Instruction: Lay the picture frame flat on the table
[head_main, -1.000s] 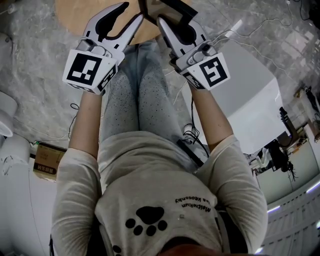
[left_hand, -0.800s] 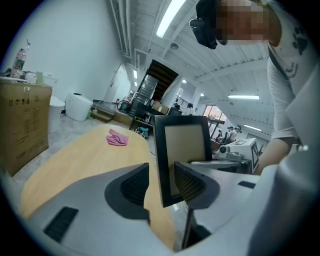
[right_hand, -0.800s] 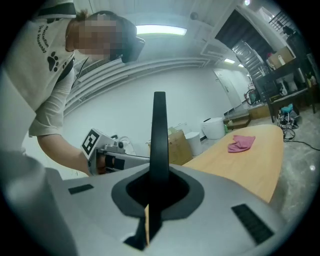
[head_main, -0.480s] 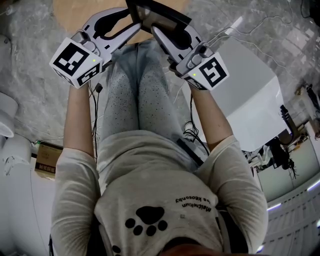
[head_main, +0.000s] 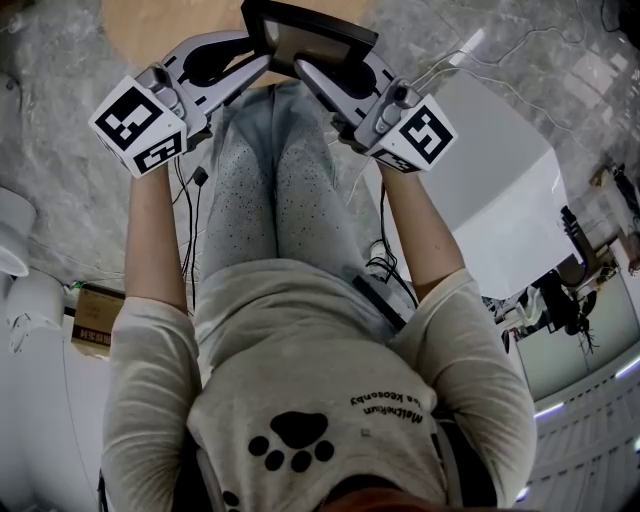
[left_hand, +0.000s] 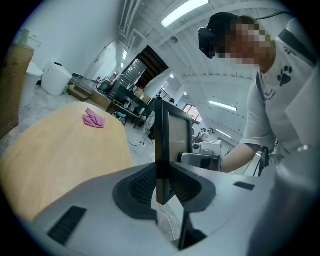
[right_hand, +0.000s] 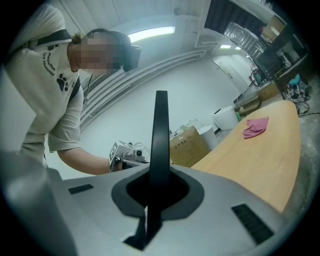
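The black picture frame (head_main: 305, 38) hangs in the air over the near edge of the round wooden table (head_main: 150, 28), above the person's knees. My right gripper (head_main: 330, 62) is shut on its right edge; in the right gripper view the thin black edge (right_hand: 160, 130) stands upright between the pads (right_hand: 156, 192). My left gripper (head_main: 258, 52) reaches the frame's left edge with its jaws closing. In the left gripper view the frame (left_hand: 172, 135) sits edge-on between the pads (left_hand: 161, 185), which touch it on both sides.
A pink cloth (left_hand: 93, 119) lies on the far part of the table (left_hand: 65, 150). A white cabinet (head_main: 490, 190) stands to the right of the person. A cardboard box (head_main: 95, 325) sits on the floor at left, and cables trail over the floor.
My left gripper has swung in to the frame's left edge and its jaws have come together on it. The frame has shifted slightly left in the right gripper's hold.
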